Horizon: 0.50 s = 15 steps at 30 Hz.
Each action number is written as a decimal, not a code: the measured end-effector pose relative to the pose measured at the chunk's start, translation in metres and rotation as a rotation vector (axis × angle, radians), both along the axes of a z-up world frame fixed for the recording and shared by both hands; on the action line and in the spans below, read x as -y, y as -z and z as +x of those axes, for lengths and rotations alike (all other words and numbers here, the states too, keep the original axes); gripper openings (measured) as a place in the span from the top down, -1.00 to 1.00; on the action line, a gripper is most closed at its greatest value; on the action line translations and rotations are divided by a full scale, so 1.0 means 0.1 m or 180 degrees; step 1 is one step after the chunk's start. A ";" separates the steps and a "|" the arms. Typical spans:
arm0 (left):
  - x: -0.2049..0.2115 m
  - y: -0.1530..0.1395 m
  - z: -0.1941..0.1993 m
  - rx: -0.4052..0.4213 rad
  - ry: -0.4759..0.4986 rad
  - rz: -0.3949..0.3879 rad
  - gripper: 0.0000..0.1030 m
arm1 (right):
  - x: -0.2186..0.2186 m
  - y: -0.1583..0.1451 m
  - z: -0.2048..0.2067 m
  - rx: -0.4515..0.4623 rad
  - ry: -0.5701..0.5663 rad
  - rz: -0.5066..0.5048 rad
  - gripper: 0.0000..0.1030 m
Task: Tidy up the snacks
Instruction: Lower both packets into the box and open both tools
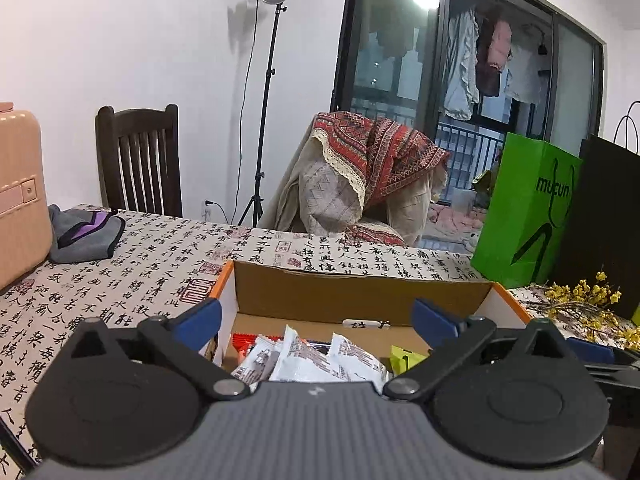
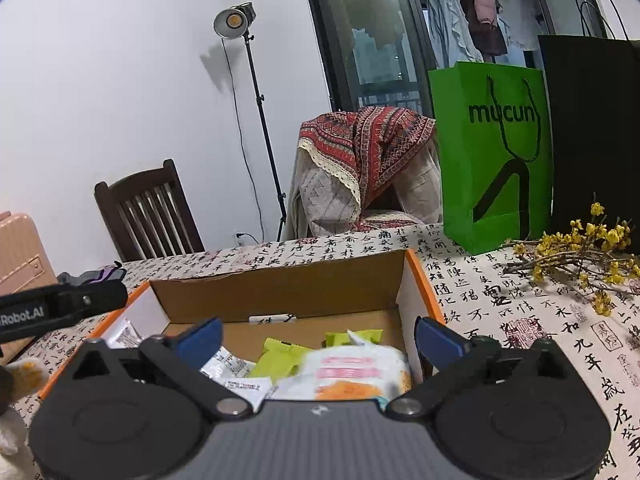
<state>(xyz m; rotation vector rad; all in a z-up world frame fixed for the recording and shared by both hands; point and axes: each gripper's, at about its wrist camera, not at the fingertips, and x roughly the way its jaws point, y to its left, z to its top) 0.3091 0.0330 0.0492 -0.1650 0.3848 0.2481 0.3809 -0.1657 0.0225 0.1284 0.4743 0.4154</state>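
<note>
We hold both grippers over an open cardboard box (image 1: 360,292) with orange edges, which stands on the counter (image 1: 152,256) under a cloth printed with calligraphy.

The left gripper (image 1: 316,316) has its blue fingers (image 1: 204,314) spread wide with nothing between them. Just below and ahead of the fingers, white snack packets (image 1: 320,358) lie heaped in the box, a red packet (image 1: 244,342) toward the left finger and a lime-green one (image 1: 404,358) toward the right finger.

The right gripper (image 2: 318,334) is likewise wide open and grips nothing. Between and below its fingers (image 2: 438,338) lies a blurred white packet with pink and orange print (image 2: 352,372), with lime-green packets (image 2: 280,356) just beyond it and small white packets (image 2: 236,372) toward the left finger.

Beyond the right finger of each gripper a green paper bag (image 2: 496,152) stands beside a black bag (image 2: 596,136), with yellow-flowered twigs (image 2: 580,256) lying on the counter before them.
</note>
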 end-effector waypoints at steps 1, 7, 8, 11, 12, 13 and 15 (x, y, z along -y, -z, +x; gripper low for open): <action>0.01 0.00 0.00 -0.0001 -0.0001 0.0014 -1.00 | 0.00 0.00 0.01 0.0004 0.0003 -0.0011 -1.00; 0.01 -0.03 -0.01 0.0011 -0.0008 -0.0008 -1.00 | 0.00 -0.07 -0.03 0.0066 0.0012 -0.0035 -1.00; 0.00 -0.05 -0.02 0.0012 -0.0007 -0.0025 -1.00 | 0.00 -0.10 -0.04 0.0075 0.0014 -0.0047 -1.00; -0.03 -0.11 -0.07 0.0013 -0.0011 -0.0095 -1.00 | -0.02 -0.20 -0.09 0.0079 0.0013 -0.0120 -1.00; -0.03 -0.13 -0.10 0.0017 -0.0002 -0.0103 -1.00 | -0.02 -0.23 -0.12 0.0094 0.0009 -0.0133 -1.00; -0.02 -0.15 -0.13 0.0019 0.0002 -0.0091 -1.00 | -0.02 -0.27 -0.15 0.0105 0.0005 -0.0148 -1.00; -0.03 -0.19 -0.20 0.0027 0.0000 -0.0081 -1.00 | -0.02 -0.32 -0.22 0.0112 -0.0004 -0.0189 -1.00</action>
